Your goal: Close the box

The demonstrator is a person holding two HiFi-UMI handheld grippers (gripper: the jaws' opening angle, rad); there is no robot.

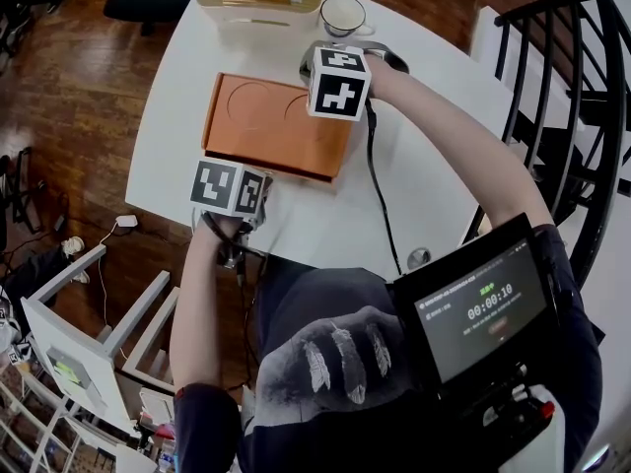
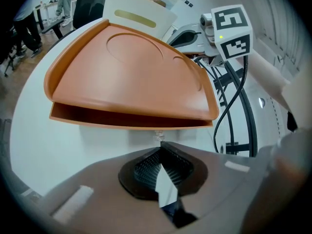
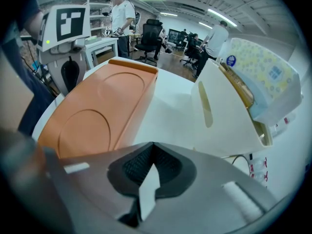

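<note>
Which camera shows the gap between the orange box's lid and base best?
The left gripper view: it looks edge-on at the lid, with a dark gap above the base along the near side. The head view shows only the lid's top; the right gripper view likewise, no gap.

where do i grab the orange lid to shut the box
Probably best to take the orange lid by its thin front lip, coming from the person's side with the left gripper: that lip overhangs the base with a gap under it.
</note>
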